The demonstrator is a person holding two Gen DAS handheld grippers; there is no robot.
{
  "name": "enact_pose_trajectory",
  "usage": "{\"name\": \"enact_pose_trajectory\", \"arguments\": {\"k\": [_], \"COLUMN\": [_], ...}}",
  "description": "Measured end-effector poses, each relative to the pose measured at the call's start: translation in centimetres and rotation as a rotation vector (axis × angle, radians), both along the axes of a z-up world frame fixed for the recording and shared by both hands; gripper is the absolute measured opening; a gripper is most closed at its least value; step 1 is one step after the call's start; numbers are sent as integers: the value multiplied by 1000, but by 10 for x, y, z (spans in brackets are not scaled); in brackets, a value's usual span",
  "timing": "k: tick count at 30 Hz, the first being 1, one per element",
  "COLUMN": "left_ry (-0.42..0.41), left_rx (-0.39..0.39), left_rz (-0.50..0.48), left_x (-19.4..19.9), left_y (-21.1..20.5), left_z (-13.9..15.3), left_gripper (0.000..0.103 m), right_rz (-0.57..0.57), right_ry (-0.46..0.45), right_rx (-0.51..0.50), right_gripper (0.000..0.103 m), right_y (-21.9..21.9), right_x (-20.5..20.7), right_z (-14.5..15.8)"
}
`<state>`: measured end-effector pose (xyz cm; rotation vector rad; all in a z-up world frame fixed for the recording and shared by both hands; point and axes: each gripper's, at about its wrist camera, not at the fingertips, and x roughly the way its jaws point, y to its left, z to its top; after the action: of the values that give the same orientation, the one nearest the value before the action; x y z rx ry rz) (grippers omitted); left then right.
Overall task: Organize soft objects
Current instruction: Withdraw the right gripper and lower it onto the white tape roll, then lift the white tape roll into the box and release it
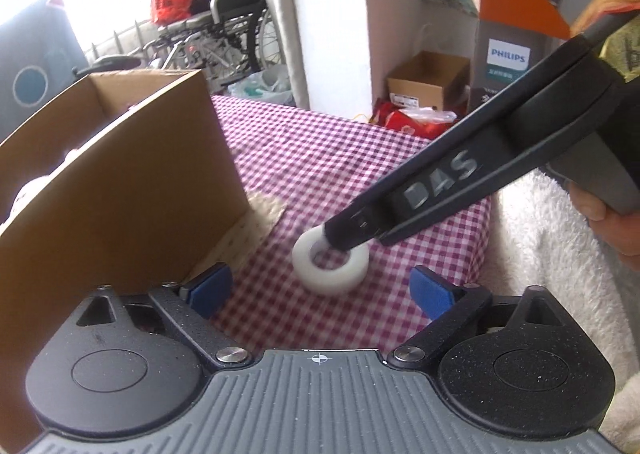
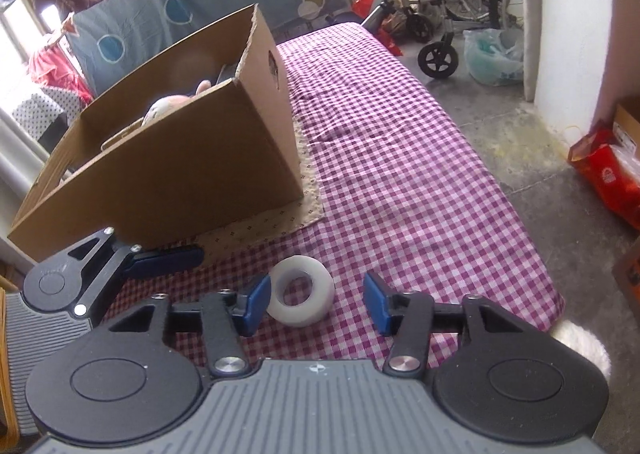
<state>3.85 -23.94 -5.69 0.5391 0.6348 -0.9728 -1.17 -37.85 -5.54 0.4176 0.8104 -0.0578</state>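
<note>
A white soft ring [image 1: 332, 268] lies on the red-checked tablecloth [image 1: 320, 157], just right of an open cardboard box [image 1: 120, 165]. My left gripper [image 1: 320, 290] is open, with the ring just ahead between its blue pads. My right gripper [image 2: 316, 304] is open around the ring [image 2: 301, 296]; its left pad [image 2: 256, 304] is close beside the ring and the right pad stands apart. In the left wrist view the right gripper's fingers [image 1: 352, 232] come down from the right onto the ring. The box [image 2: 168, 157] holds plush toys [image 2: 168, 107].
A beige patterned mat [image 2: 276, 221] lies under the box. A white fluffy blanket [image 1: 548, 254] lies right of the table. A wheelchair [image 2: 452, 13], plastic bags, a red bag [image 2: 608, 173] and cartons stand on the floor beyond the table edge.
</note>
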Motion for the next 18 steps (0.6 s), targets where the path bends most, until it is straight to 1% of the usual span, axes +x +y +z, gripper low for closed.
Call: {"name": "enact_pose_trajectory", "arguments": {"k": [1,2,3,4,5,7,8,10,13,14,15,16,18], "left_ry": [0,1,6,17,33,58,67,76,88,92,95,95,94], "left_rx": [6,12,19,25,30,25,25,21,12,8,4,0,-4], "left_rz": [-7,-13,-17,-19,-19,-13,-12,-15,-19,-18,-18,-16,-13], "left_x": [0,1,2,3,4,8,9,12,14,15,15,15,15], "left_y": [-2,-3,-5,-6,-7,-8,-8,-7,-7,-7,-7,-7,-6], "left_z": [-1,-2,-3,-4,-4,-4,-5,-6,-7,-7,-7,-8,-8], "left_gripper": [94,88,79,75,73,69,65,63,57,55,49,47,47], "right_rz": [13,26,39,50,60,75,78,84,96,102,108,114,123], "right_ry": [2,4,7,11,16,28,34,46,60,62,61,61,60], "right_rx": [-6,-13,-19,-24,-28,-35,-36,-34,-43,-42,-49,-58,-67], "right_gripper": [46,44,37,33,32,26,25,24,22,22,22,22,21], "right_y": [1,2,3,4,5,5,4,3,2,2,2,3,5], "right_x": [3,5,8,10,13,17,19,22,26,27,28,29,32], "right_z": [-1,-2,-4,-5,-7,-10,-12,-15,-18,-19,-19,-18,-18]}}
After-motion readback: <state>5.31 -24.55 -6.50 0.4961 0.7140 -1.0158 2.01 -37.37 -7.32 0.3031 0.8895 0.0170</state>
